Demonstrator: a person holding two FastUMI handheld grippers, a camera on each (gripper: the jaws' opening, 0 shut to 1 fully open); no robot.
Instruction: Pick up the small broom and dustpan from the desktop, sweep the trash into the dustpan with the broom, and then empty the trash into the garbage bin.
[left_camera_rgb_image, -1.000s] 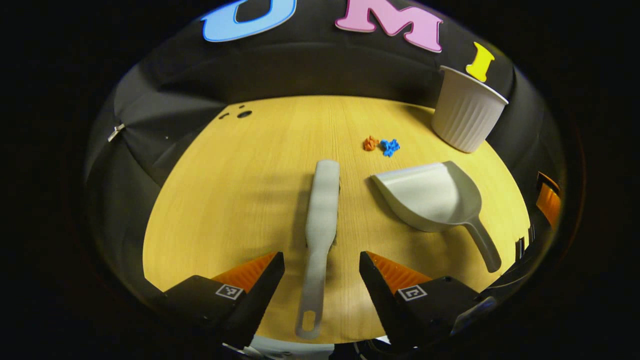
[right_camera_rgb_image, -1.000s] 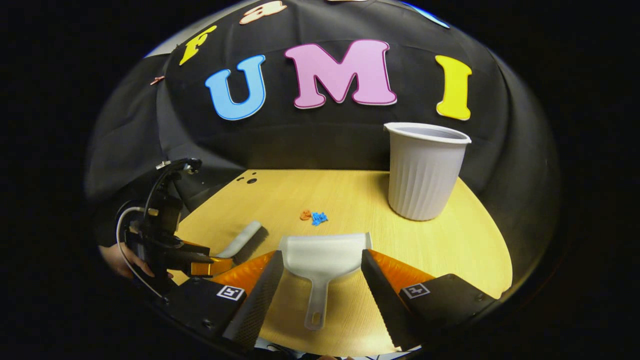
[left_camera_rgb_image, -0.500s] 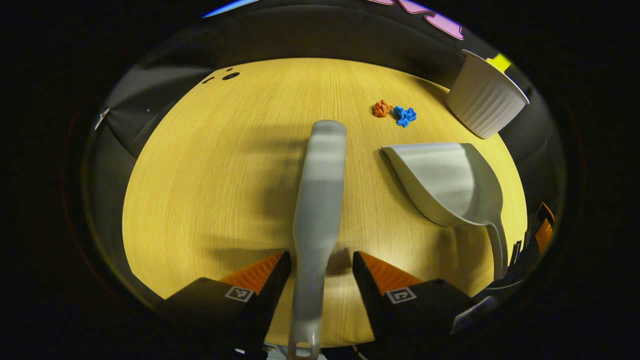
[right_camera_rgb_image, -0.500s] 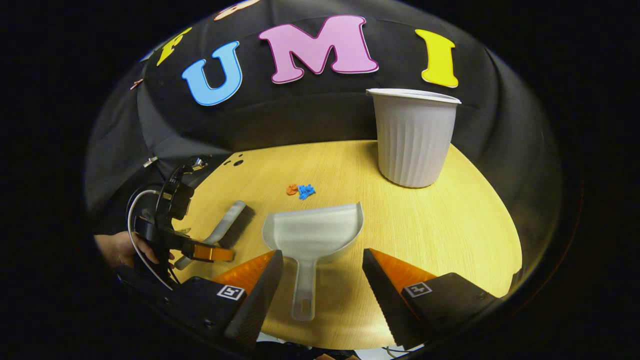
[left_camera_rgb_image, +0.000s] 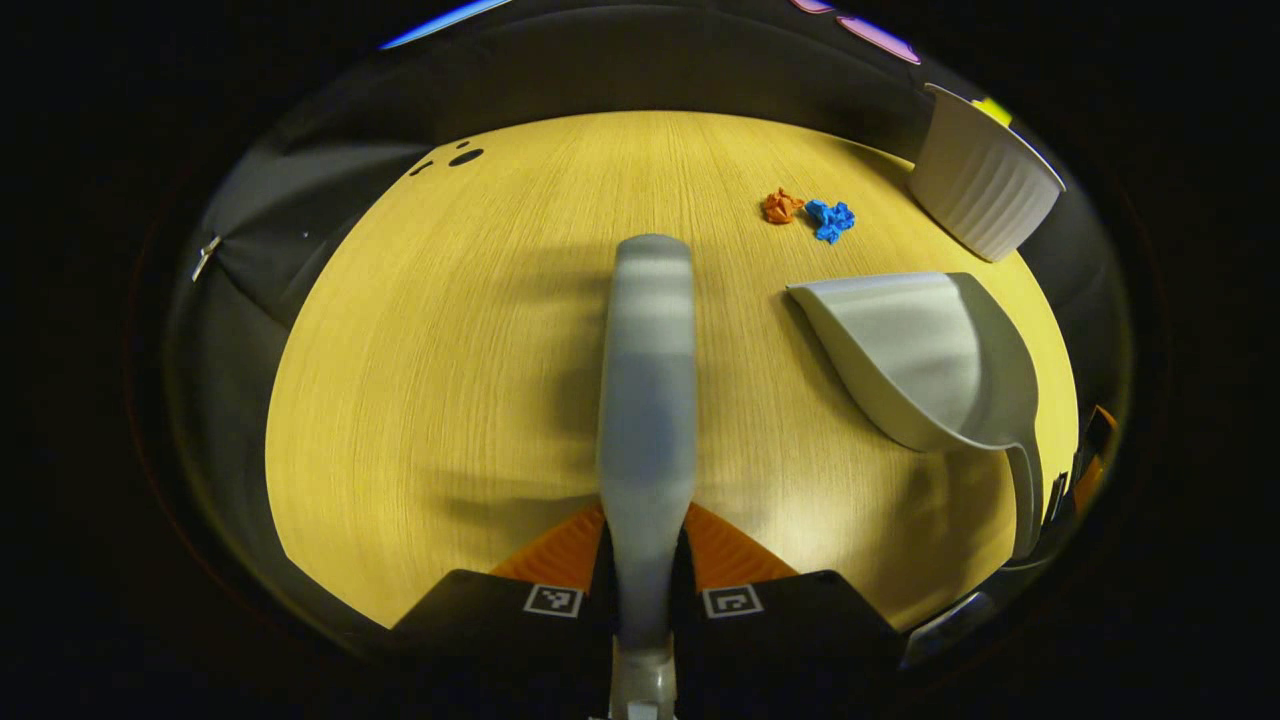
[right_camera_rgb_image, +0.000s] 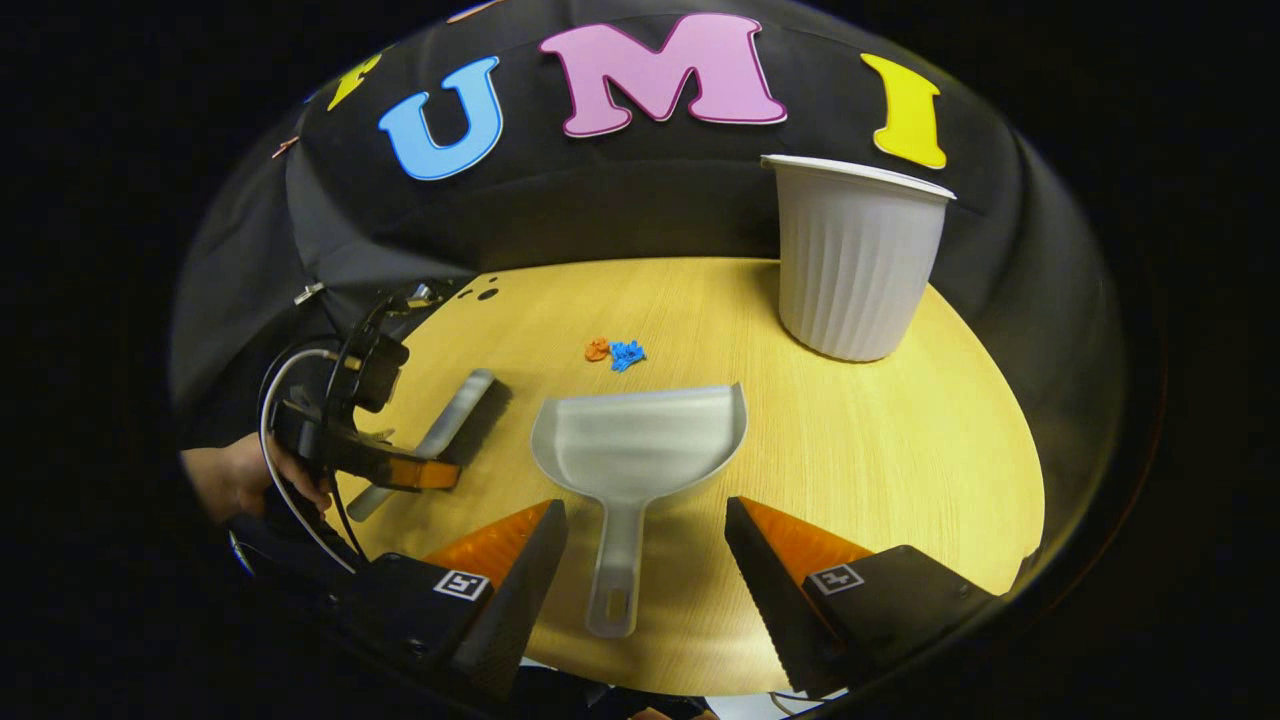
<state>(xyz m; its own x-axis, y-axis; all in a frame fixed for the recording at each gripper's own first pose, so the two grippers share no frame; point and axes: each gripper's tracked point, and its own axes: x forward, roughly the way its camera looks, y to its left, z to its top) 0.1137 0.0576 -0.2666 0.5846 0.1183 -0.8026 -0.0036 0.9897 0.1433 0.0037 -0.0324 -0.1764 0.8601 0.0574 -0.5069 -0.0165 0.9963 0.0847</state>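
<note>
The grey small broom (left_camera_rgb_image: 646, 370) lies lengthwise on the wooden desktop (left_camera_rgb_image: 450, 350), and my left gripper (left_camera_rgb_image: 645, 560) is shut on its handle. The grey dustpan (left_camera_rgb_image: 925, 350) rests to its right, mouth facing the far side. In the right gripper view the dustpan (right_camera_rgb_image: 640, 440) sits ahead, its handle running back between the two fingers of my right gripper (right_camera_rgb_image: 645, 555), which is open and not touching it. An orange scrap (right_camera_rgb_image: 598, 349) and a blue scrap (right_camera_rgb_image: 627, 354) of trash lie just beyond the dustpan. The broom (right_camera_rgb_image: 462, 412) and the left gripper (right_camera_rgb_image: 400, 470) show at the left.
A white ribbed garbage bin (right_camera_rgb_image: 855, 260) stands upright at the far right of the desktop, also the bin (left_camera_rgb_image: 985, 180) in the left gripper view. A hand (right_camera_rgb_image: 235, 480) holds the left gripper near the left table edge. Small dark holes (left_camera_rgb_image: 465, 157) mark the far left corner.
My left gripper has gone from open around the broom handle to shut on it. The right gripper has shifted slightly and stays open around the dustpan handle.
</note>
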